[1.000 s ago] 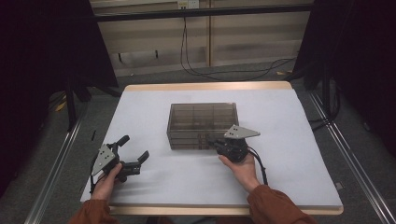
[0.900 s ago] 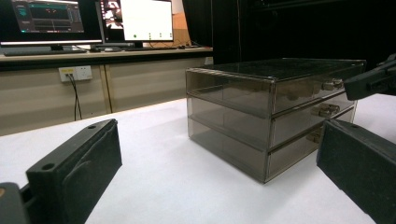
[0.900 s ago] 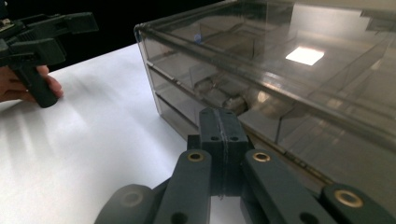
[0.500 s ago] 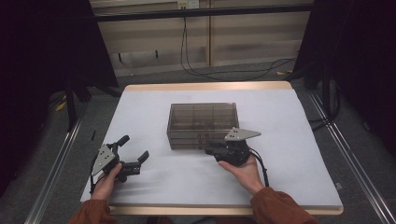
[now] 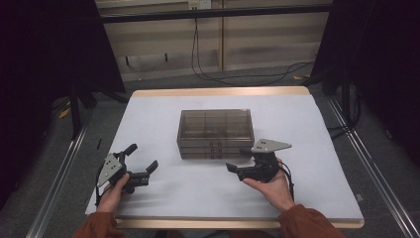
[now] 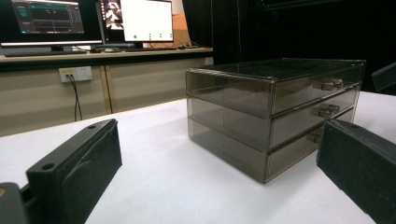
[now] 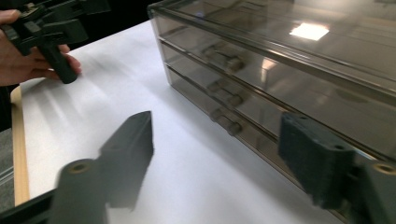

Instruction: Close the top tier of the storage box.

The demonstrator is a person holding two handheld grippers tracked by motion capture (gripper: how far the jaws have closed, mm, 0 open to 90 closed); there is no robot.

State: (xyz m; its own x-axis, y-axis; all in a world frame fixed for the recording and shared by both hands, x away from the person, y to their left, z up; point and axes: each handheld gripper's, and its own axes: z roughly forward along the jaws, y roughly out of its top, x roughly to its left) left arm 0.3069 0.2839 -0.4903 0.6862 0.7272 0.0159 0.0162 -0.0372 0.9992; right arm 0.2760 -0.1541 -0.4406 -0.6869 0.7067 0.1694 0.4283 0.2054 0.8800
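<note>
A smoky clear box [image 5: 215,133] with three shut drawers stands mid-table. My right gripper [image 5: 236,159] hovers in front of its lower right corner, a hand under it. Its jaws have just been opening and are now wide apart with nothing between them. In the right gripper view, my right gripper [image 7: 217,130] points past the small drawer handles [image 7: 223,57] on the box front [image 7: 289,60]. My left gripper [image 5: 143,156] rests open at the front left, well apart from the box. The left gripper view has my left gripper [image 6: 217,140] framing the box [image 6: 271,107] across bare table.
The white table top [image 5: 307,124] has a wooden rim [image 5: 218,91]. Cables [image 5: 208,59] lie on the floor behind it, and metal rails [image 5: 59,173] run along both sides. Monitors [image 6: 135,21] sit on a desk beyond the table.
The right gripper has drawn back from the box front toward the near edge, and its jaws went from shut to wide apart. The left gripper stayed put.
</note>
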